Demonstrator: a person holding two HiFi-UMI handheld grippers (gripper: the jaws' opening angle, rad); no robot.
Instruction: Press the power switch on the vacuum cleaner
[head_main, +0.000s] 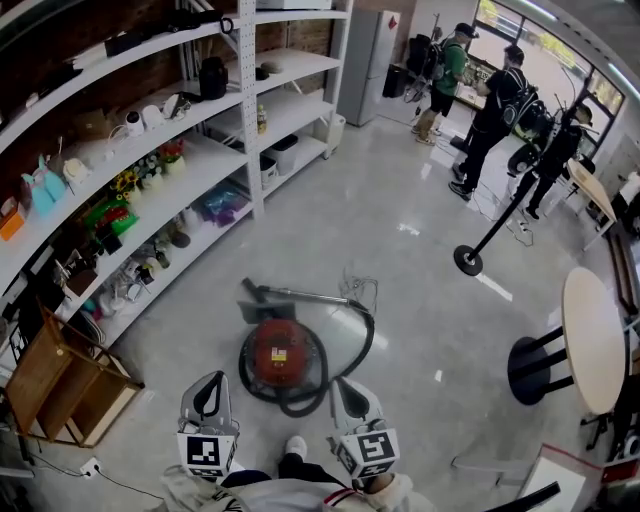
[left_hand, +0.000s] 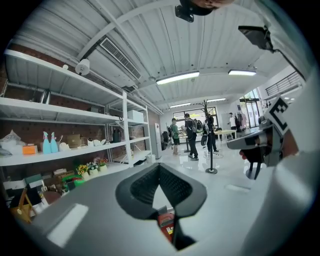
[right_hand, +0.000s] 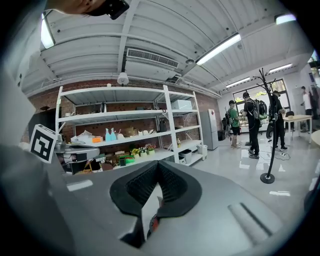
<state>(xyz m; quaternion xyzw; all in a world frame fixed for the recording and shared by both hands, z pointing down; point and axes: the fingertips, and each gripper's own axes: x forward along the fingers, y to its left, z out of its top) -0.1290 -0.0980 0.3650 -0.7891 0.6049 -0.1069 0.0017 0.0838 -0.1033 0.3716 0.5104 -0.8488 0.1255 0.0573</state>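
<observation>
head view: round red vacuum cleaner (head_main: 280, 352), black ribbed hose (head_main: 352, 358) looped round it, on glossy grey floor (head_main: 400, 230), ahead of left gripper (head_main: 211, 380) and right gripper (head_main: 346, 386), untouched | left gripper view: ribbed black pads meet at the tips, nothing held, red body seen below | right gripper view: same, tips together, empty, red sliver below

No legible text; label (head_main: 279, 353) on the vacuum cleaner (head_main: 262, 372) too small
</observation>
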